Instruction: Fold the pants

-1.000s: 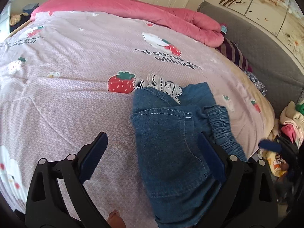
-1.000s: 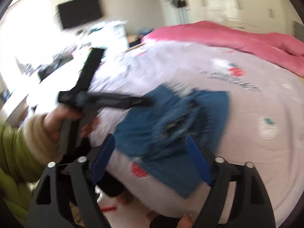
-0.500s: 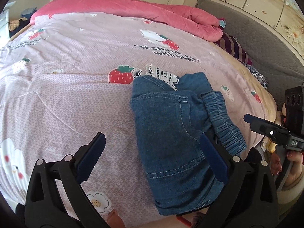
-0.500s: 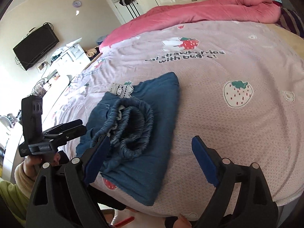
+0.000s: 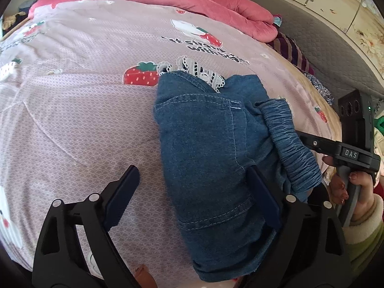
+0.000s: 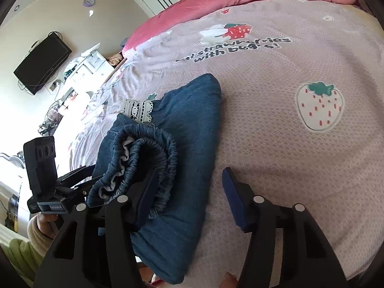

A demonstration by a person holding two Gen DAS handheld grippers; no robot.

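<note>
Bedroom, with a bed under a lilac strawberry-print cover filling most of both views and a pink duvet bunched along the top. Denim pants folded into a compact bundle at lower centre of the left view, elastic waistband rolled up on top, lace trim peeking out behind. Left gripper low in frame, jaws spread, holding nothing. Right gripper likewise spread, one jaw against the waistband. Probably the last tidy-up: next, flattening that waistband onto the bundle.
</note>
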